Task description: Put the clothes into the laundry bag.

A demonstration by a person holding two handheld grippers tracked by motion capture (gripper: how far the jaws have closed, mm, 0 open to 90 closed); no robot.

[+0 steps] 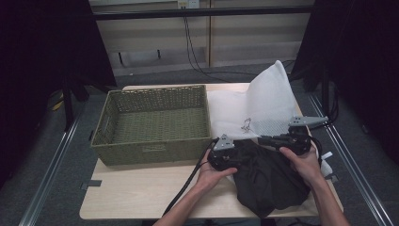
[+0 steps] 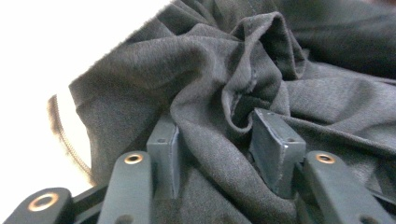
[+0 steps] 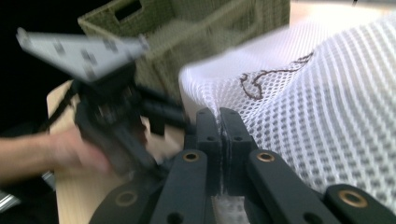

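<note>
We see the left claw (image 2: 219,140) pushed into the black garment (image 1: 268,176), its jaws half spread with a thick fold bunched between them. The garment lies at the bench's (image 1: 141,197) near right edge, partly in the mouth of the white mesh bag (image 1: 263,101). The right claw (image 3: 219,123) is pressed together on the mesh bag's edge. The green woven basket (image 1: 155,125) stands just to the left, with bare bench before it.
</note>
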